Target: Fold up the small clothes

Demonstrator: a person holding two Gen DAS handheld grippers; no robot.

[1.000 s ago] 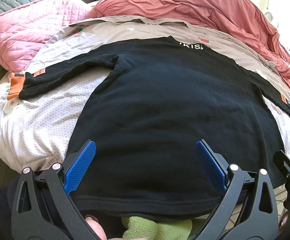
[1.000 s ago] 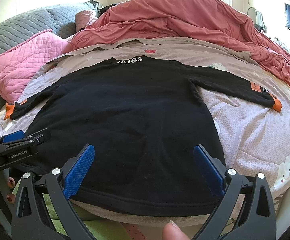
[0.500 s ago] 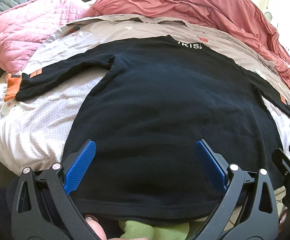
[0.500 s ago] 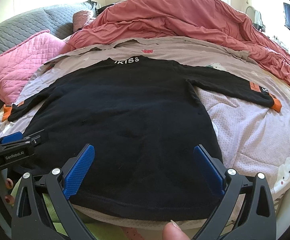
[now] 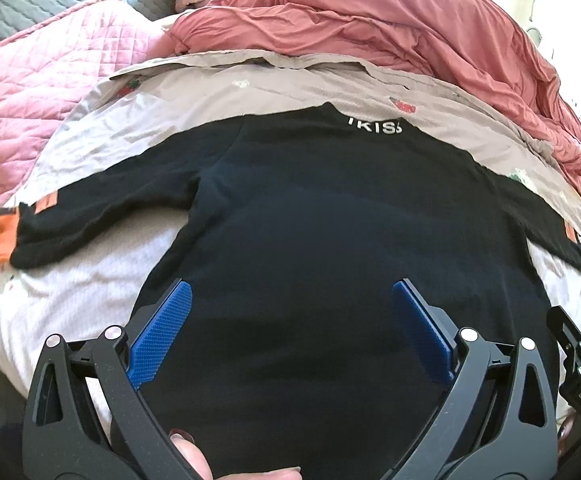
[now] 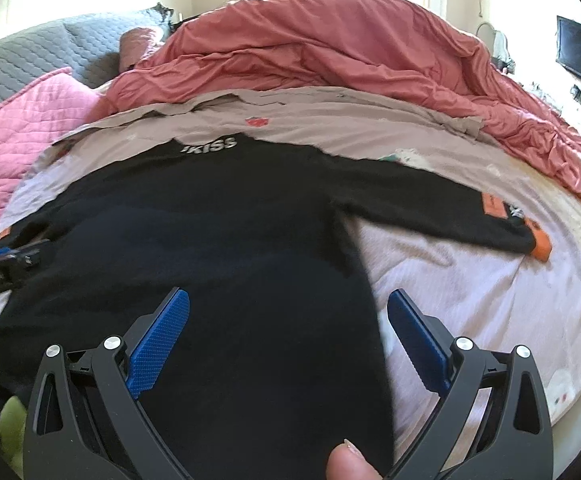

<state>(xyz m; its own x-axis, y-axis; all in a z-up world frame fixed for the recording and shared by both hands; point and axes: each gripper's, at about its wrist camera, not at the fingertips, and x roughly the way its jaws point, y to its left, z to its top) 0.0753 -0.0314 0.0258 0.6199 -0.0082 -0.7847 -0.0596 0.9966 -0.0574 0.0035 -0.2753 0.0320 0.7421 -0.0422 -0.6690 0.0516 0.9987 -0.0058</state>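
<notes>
- The black sweatshirt (image 5: 330, 240) lies flat and face-down on the bed sheet (image 5: 70, 300), collar lettering at the far end and hem at the near end, right under both my grippers. Its long axis runs straight away from me, from hem to collar.
- My left gripper (image 5: 286, 320) hangs over the hem end with its jaws spread wide, nothing between them; the sweatshirt's side edge runs just outside its left pad.
- My right gripper (image 6: 286, 320) is spread just as wide and empty. It straddles the sweatshirt's right side edge: one pad over black cloth, the other over the sheet.
- Relative to the sweatshirt, each sleeve reaches out sideways from the shoulders; I judge each gripper nearer its own side's edge, so a lengthwise fold inward suits either.
- The left view shows the left sleeve cuff (image 5: 4, 236) in full; the right view shows the right sleeve cuff (image 6: 538, 240) clearly, which the left view squeezes to its margin.
- Beyond the collar lies the red duvet (image 6: 330, 52).
</notes>
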